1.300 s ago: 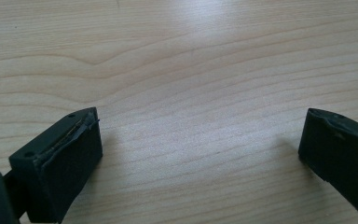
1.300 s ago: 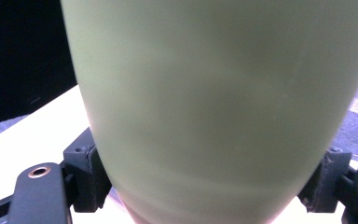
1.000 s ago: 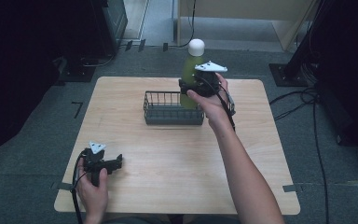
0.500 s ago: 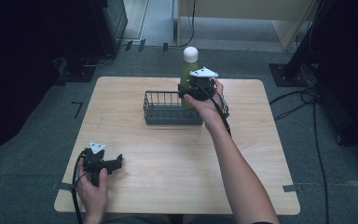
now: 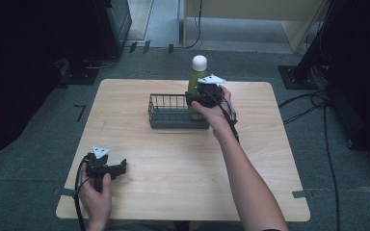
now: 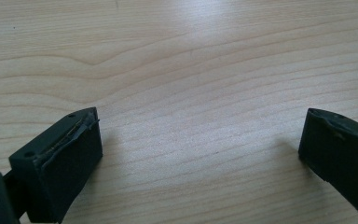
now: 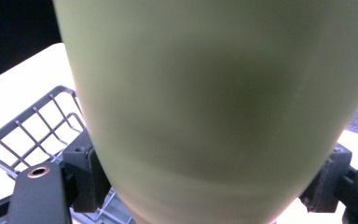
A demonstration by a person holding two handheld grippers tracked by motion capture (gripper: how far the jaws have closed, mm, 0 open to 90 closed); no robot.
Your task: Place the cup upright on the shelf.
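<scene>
Resting on the pale wooden table [image 5: 183, 168] near its front left corner, the left gripper [image 5: 120, 167] sits in the person's left hand [image 5: 95, 196] with its two black jaws spread wide apart and bare wood grain between them. Farther back, the dark wire basket with a solid base [image 5: 166, 111] stands near the table's far edge, and at its right end the right gripper [image 5: 195, 99], held in the right hand [image 5: 216, 114], is clamped on the body of the upright green bottle with a rounded white cap [image 5: 196, 79], whose lower part sits down among the basket's wires
</scene>
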